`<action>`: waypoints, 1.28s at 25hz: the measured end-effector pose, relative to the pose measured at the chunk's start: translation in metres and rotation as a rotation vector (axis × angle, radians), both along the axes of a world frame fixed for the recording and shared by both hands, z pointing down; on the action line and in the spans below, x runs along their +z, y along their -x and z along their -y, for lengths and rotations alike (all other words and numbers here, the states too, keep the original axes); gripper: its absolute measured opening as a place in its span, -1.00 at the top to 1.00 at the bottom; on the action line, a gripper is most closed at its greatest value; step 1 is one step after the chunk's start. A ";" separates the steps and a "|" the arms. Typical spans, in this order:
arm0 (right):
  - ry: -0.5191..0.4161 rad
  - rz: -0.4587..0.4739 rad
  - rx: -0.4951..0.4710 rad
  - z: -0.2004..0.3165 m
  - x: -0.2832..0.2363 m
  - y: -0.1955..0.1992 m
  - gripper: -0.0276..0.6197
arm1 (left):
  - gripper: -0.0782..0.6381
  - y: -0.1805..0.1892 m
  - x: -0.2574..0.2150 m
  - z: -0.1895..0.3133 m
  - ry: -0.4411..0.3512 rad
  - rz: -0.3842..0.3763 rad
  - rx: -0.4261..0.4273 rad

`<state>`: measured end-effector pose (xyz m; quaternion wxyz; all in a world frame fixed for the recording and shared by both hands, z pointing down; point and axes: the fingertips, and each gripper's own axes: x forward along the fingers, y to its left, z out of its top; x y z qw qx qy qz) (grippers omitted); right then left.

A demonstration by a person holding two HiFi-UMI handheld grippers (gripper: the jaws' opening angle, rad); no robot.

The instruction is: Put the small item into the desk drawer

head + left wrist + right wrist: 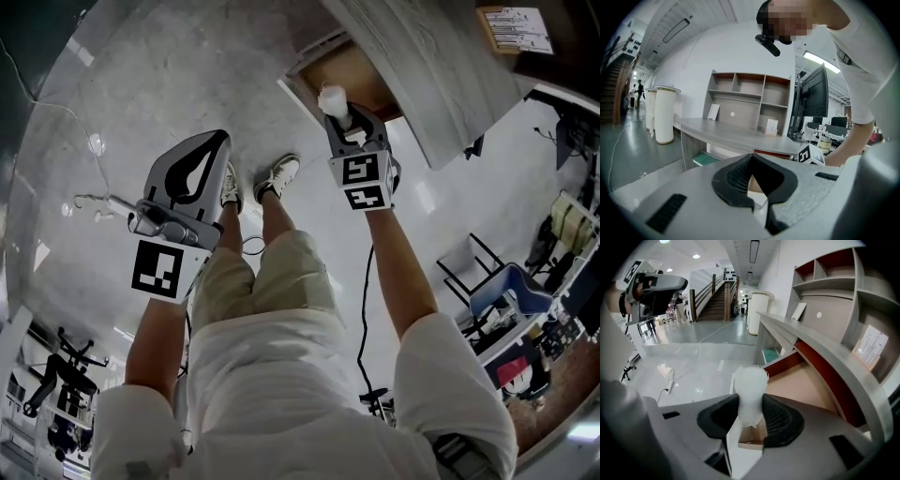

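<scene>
The right gripper [751,414] is pinching a small white item [750,389] between its pads, jaws standing part-open around it. It is holding the item out by the front edge of the open drawer [801,380] under the desk [811,341]. The left gripper [751,183] is hanging off to the side over the floor [141,94], jaws meeting at the tips, gripping nothing.
</scene>
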<state>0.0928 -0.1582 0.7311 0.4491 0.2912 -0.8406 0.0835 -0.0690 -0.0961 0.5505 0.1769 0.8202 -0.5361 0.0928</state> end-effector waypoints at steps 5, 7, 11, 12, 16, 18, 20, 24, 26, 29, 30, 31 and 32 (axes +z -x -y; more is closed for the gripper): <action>0.017 -0.033 -0.031 0.004 0.015 0.003 0.44 | 0.76 0.003 0.001 0.002 0.009 0.006 -0.004; 0.022 -0.045 -0.035 0.007 0.021 0.003 0.44 | 0.76 0.004 0.002 0.004 0.011 0.008 -0.008; 0.043 -0.065 -0.049 0.007 0.032 0.003 0.44 | 0.76 0.004 0.003 0.006 0.011 0.007 -0.014; 0.047 -0.069 -0.055 0.006 0.034 0.004 0.44 | 0.76 0.004 0.004 0.005 0.012 0.006 -0.016; 0.056 -0.092 -0.069 0.004 0.038 0.004 0.44 | 0.76 0.007 0.006 0.000 0.024 0.010 -0.028; 0.059 -0.106 -0.072 0.005 0.042 0.003 0.44 | 0.76 0.009 0.007 -0.001 0.022 0.013 -0.037; 0.060 -0.117 -0.070 0.007 0.045 0.003 0.44 | 0.76 0.011 0.006 -0.003 0.017 0.019 -0.039; 0.069 -0.147 -0.066 0.010 0.051 0.004 0.44 | 0.76 0.009 0.002 -0.003 0.019 0.018 -0.050; 0.077 -0.161 -0.067 0.011 0.054 0.006 0.44 | 0.76 0.008 0.001 -0.003 0.019 0.016 -0.053; 0.082 -0.174 -0.075 0.011 0.059 0.009 0.44 | 0.76 0.007 0.004 -0.007 0.025 0.021 -0.049; 0.082 -0.178 -0.079 0.011 0.061 0.010 0.44 | 0.76 0.008 0.006 -0.009 0.028 0.023 -0.048; 0.081 -0.184 -0.084 0.011 0.062 0.011 0.44 | 0.76 0.009 0.006 -0.010 0.029 0.022 -0.051; 0.080 -0.191 -0.088 0.012 0.063 0.012 0.44 | 0.76 0.010 0.006 -0.010 0.029 0.019 -0.059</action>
